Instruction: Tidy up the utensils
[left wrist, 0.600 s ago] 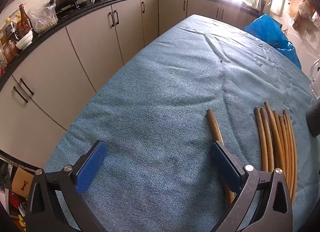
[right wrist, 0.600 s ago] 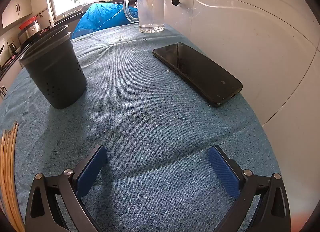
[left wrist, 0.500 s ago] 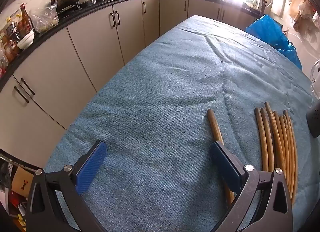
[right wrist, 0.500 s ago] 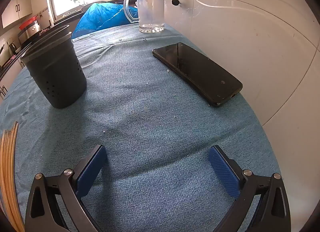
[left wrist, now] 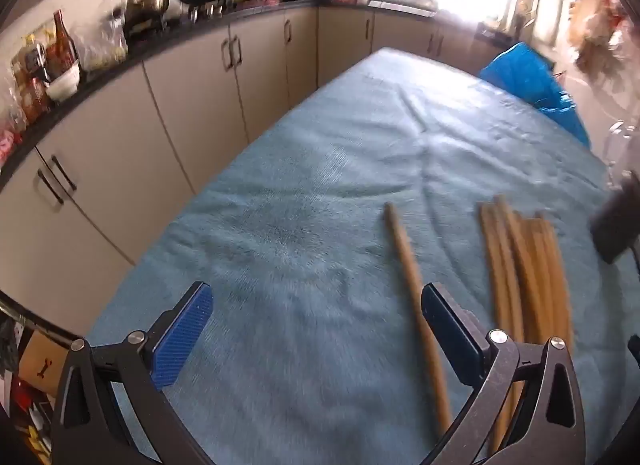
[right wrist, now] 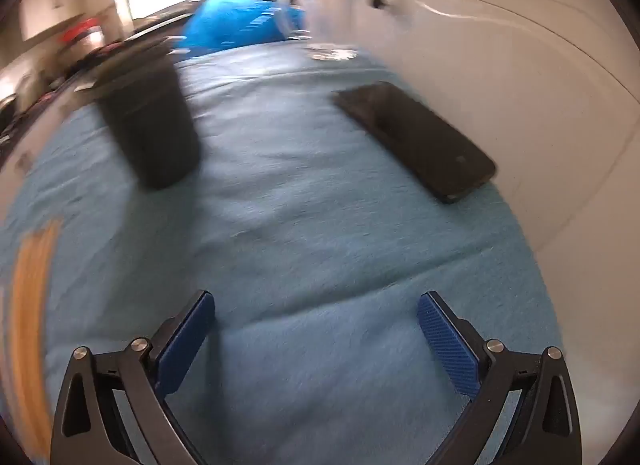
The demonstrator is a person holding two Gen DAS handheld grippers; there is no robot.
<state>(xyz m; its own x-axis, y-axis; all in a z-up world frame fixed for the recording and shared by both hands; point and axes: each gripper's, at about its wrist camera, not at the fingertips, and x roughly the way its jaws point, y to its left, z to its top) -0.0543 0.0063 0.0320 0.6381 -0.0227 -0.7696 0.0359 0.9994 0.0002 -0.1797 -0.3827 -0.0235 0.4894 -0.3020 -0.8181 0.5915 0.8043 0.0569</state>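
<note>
Both grippers are gaping wide, holding nothing: the left gripper is hovering beside 1 stray chopstick, the right gripper over bare blue tablecloth.

The surface is covered edge to edge by a blue ribbed cloth, creased in places. Lying on it — a single brown wooden stick set apart, and beside it a bundle of brown wooden chopsticks laid side by side. Also standing on it: a dark perforated cylindrical holder, a flat black smartphone near the white wall, a clear glass mug — blurred — and a crumpled blue plastic bag at the far end.
</note>
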